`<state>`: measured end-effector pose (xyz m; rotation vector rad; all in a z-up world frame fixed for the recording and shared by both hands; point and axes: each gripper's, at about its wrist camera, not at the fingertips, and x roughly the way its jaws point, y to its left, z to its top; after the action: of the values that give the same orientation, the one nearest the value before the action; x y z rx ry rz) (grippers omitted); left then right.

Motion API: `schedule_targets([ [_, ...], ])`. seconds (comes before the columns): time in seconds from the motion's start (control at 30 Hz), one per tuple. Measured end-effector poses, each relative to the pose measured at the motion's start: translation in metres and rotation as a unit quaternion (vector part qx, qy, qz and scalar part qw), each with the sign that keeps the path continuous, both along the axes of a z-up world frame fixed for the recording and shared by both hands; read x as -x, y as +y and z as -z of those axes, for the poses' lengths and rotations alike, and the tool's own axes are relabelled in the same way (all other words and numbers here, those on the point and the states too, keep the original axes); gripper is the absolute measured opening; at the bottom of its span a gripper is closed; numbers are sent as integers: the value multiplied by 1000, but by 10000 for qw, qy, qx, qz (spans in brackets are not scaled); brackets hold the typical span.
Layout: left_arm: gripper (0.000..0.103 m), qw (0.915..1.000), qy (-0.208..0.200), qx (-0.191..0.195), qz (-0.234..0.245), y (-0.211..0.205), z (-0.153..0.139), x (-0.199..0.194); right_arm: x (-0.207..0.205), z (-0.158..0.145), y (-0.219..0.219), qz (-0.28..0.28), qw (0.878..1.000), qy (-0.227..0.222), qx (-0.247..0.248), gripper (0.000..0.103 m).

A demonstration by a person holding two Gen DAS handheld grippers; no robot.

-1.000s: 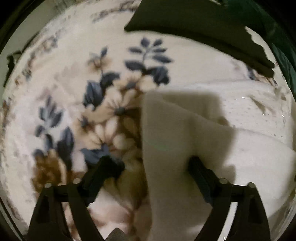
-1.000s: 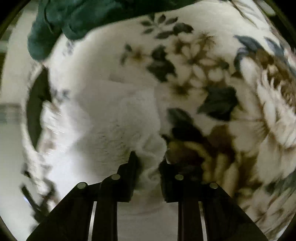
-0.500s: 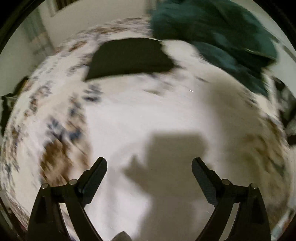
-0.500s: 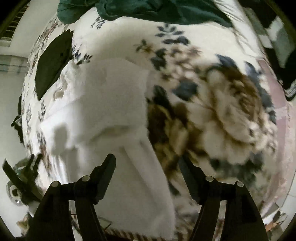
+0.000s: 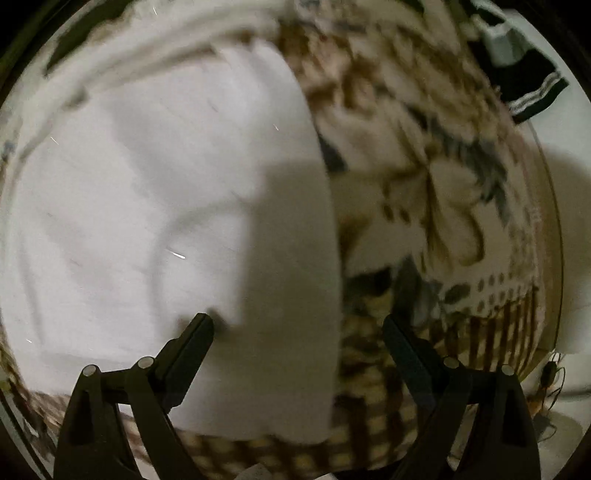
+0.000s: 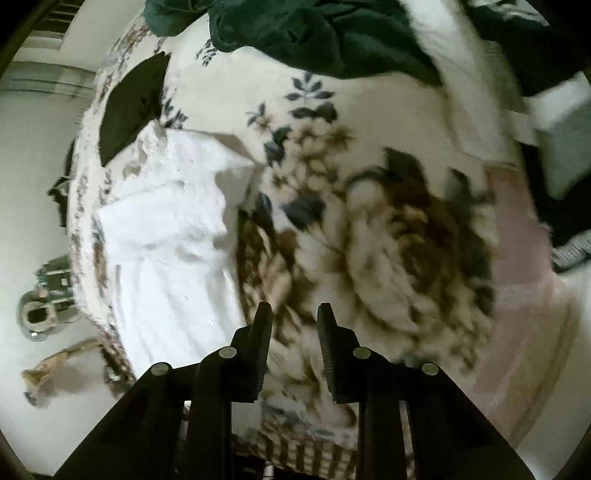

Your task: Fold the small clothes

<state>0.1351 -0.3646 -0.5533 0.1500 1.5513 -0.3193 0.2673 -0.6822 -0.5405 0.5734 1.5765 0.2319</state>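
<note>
A white folded garment lies flat on a floral blanket; it fills the left of the blurred left wrist view. My left gripper is open and empty above the garment's right edge. In the right wrist view the same white garment lies at the left on the blanket. My right gripper hangs above the blanket to the right of the garment, its jaws narrowed to a small gap and holding nothing.
A dark green heap of clothes lies at the far end of the bed. A flat black piece lies beyond the white garment. A black garment with white stripes sits at the bed's right. The blanket's checked edge is close below.
Both grippers let go of the white garment and pulled back. The left one swung over the garment's right edge. The right jaws opened, then narrowed again, empty.
</note>
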Motion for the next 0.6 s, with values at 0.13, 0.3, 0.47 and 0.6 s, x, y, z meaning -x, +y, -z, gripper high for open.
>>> schedule_targets([
  [0.13, 93, 9994, -74, -145, -312, -5, 21, -3, -82, 55, 45, -36, 9991, -81, -414, 52],
  [0.3, 33, 9970, -614, -271, -378, -9, 11, -12, -152, 132, 70, 375, 9943, 525, -850, 53],
  [0.47, 6, 9943, -851, -150, -617, -5, -7, -19, -164, 156, 101, 608, 9834, 844, -1486, 46],
  [0.6, 6, 9899, -1027, 179, -958, 18, -41, -21, -169, 122, 120, 494, 9904, 541, -1170, 4],
])
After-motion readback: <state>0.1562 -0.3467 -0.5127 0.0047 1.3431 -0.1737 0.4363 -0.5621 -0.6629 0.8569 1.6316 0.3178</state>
